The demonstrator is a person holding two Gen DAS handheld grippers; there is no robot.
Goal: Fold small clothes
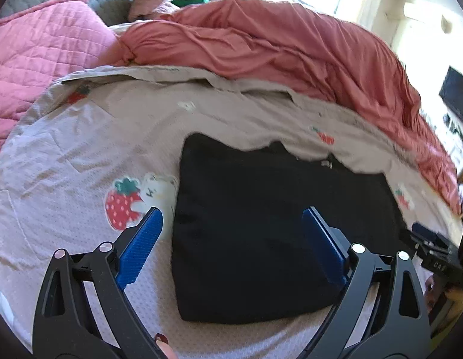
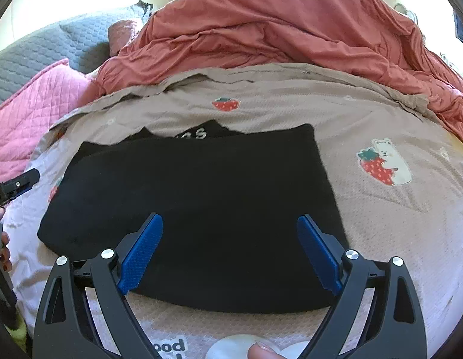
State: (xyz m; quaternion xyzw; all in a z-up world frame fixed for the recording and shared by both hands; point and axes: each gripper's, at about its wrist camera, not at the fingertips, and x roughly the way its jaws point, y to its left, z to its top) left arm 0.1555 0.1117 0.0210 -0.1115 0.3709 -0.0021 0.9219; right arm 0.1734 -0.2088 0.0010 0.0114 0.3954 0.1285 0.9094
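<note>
A black garment lies folded flat in a rough rectangle on the bed sheet; in the right wrist view white letters show at its far edge. My left gripper is open and empty, hovering over the garment's near left part, its left pad over the sheet. My right gripper is open and empty above the garment's near edge. The right gripper also shows at the right edge of the left wrist view, and the left gripper at the left edge of the right wrist view.
The beige sheet has strawberry and bear prints. A rumpled salmon duvet lies piled along the far side. A pink quilted pillow and a grey quilted one lie to the left.
</note>
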